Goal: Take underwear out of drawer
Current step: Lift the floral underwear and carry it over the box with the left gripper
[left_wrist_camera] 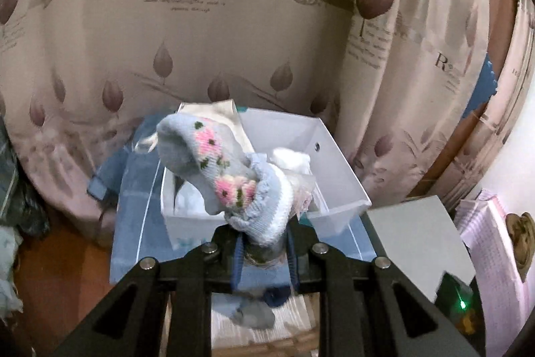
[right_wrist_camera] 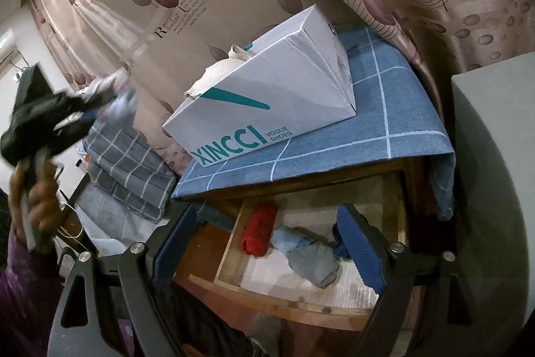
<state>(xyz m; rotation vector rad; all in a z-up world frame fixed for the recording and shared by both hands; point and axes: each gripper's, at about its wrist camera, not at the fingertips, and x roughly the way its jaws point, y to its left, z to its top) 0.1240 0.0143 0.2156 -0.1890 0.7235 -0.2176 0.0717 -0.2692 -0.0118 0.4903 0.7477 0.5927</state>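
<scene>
Now the left gripper (left_wrist_camera: 264,233) is clamping a flowered knit piece (left_wrist_camera: 230,169), its length running toward eleven o'clock, the white box (left_wrist_camera: 337,169) lying at twelve; the right gripper (right_wrist_camera: 267,243) is gaping, empty, over the drawer (right_wrist_camera: 267,293).

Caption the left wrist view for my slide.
Left hand-held gripper holds a floral knit sock above the white shoebox.

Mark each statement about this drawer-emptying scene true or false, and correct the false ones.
1. The left gripper is shut on a floral knitted sock. True.
2. The right gripper holds the red roll. False: its jaws stand open and empty above the drawer.
3. The white shoebox stands on a blue checked cloth. True.
4. The drawer is empty. False: the red roll and a grey-blue bundle lie inside.
</scene>
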